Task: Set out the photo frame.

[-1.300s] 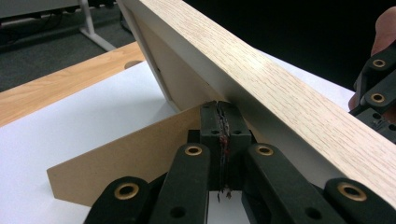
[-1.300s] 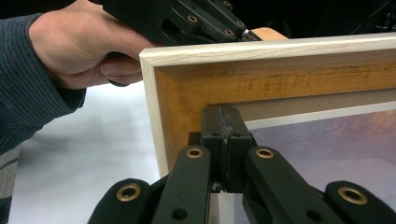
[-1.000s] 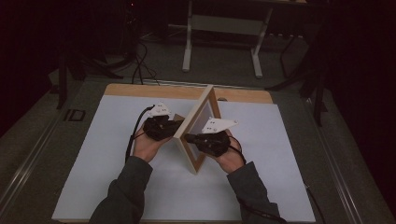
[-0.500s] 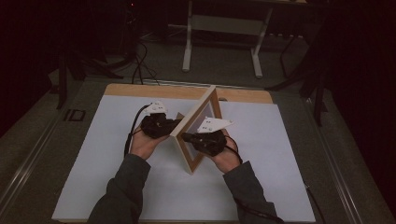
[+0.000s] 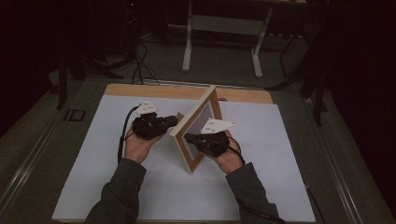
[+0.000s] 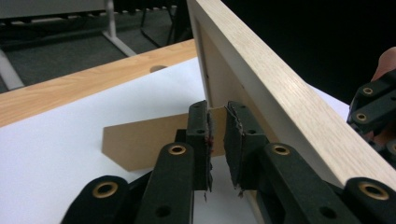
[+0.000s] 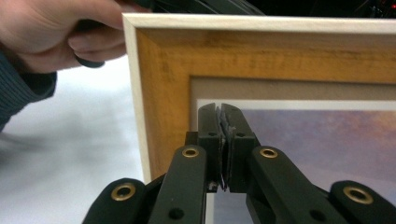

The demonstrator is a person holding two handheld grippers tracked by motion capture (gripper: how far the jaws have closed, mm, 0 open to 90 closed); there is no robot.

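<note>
A dark room with cables and a metal stand on the floor surrounds a wooden table [image 5: 140, 89] covered by a white sheet [image 5: 93, 177]. On the sheet stands a picture frame [image 5: 194, 133], propped at a lean by the brown cardboard stand [image 6: 140, 140] at its back. The left gripper [image 5: 173, 122] is behind the frame; its jaws have just been opening, and in the left gripper view they now stand a little apart with the stand's edge between them, no longer pinched tight. The right gripper [image 5: 189, 137] is at the picture side, its jaws pressed almost together with nothing between them, tips close against the frame's inner border in the right gripper view. Compared with a second ago, the frame sits in much the same place and lean. The loosened grip suggests the stand is set and the frame is being left to stand by itself; if the stand slips, it could tip.
</note>
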